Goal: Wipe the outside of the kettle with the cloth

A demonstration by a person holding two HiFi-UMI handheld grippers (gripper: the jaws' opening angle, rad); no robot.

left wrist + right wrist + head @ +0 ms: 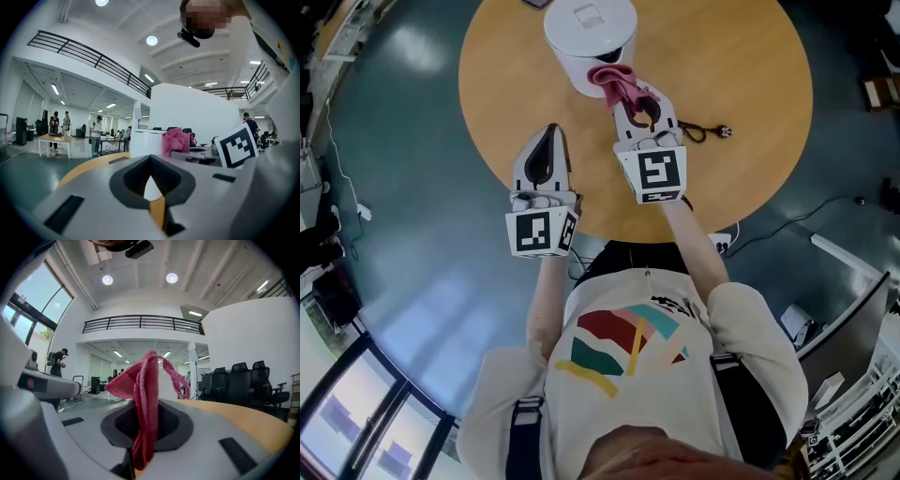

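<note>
My left gripper (549, 131) sits over the table's (750, 122) near edge, jaws pressed together, empty — right gripper (630, 101) pinches the pink cloth (612, 79), right at the white kettle's (586, 37) near side

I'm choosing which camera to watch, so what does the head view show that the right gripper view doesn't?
Only the head view shows the kettle's lid from above, the cord lying on the table, and the person's shirt. Only the right gripper view shows the balcony railing, the office chairs and the ceiling lights. Both show the right gripper shut on the pink cloth, above the round table.
</note>
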